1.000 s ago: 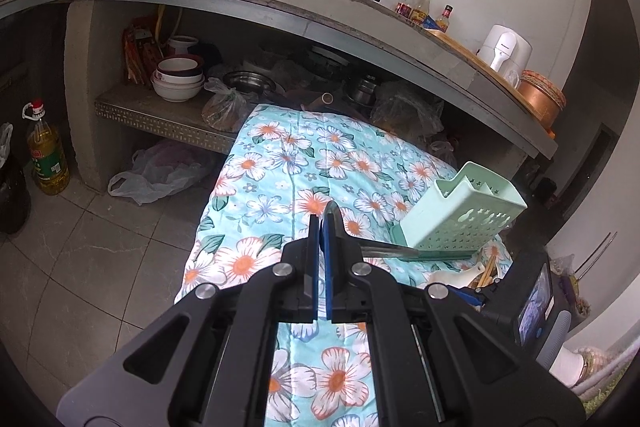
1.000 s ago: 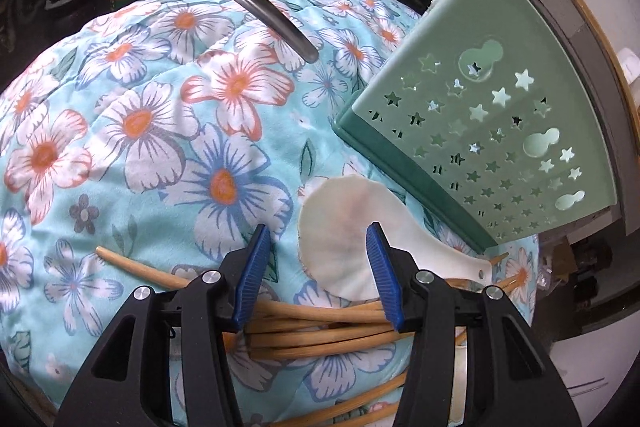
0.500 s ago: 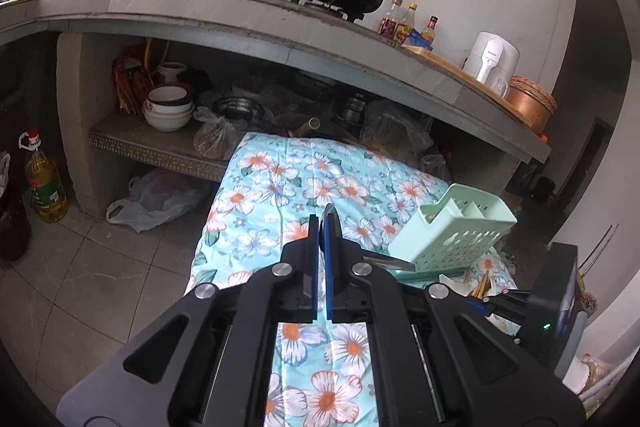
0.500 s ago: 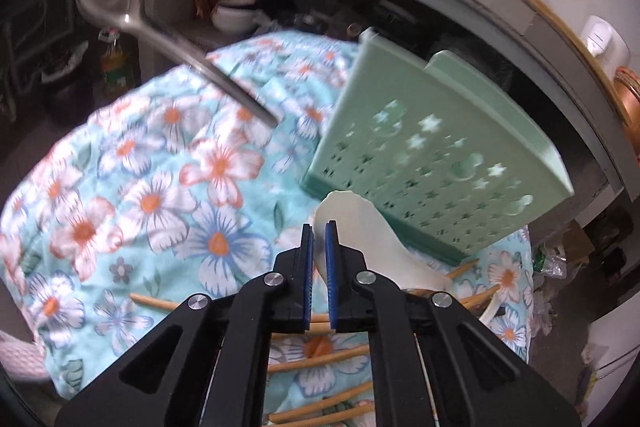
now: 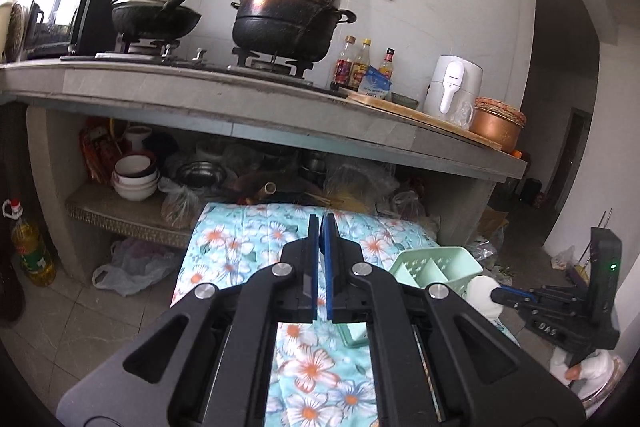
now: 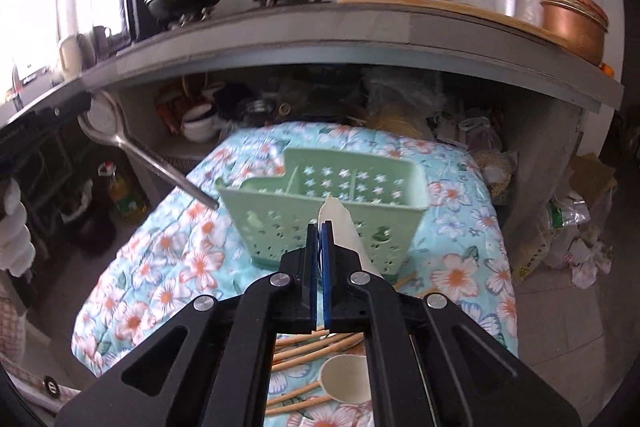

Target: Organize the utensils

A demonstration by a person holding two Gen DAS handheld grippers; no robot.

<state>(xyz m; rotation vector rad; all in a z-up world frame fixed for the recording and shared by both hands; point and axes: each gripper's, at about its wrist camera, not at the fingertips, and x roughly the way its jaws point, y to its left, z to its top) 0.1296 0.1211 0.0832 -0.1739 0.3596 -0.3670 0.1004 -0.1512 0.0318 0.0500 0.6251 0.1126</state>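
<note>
Step in hand: loading the green utensil caddy (image 6: pixel 324 203), upright at mid table. Right gripper (image 6: pixel 319 227) is clamped on a white rice paddle (image 6: pixel 340 223) near the caddy's rim. Left gripper (image 5: pixel 319 223) is closed, apparently on a metal ladle (image 6: pixel 132 147). Next: lower each into a compartment.

Mint-green utensil holder (image 6: pixel 320 205) with star cut-outs; beneath it, a turquoise cloth (image 6: pixel 460 227) patterned in white-and-orange flowers; cream rice paddle (image 6: pixel 342 223).
</note>
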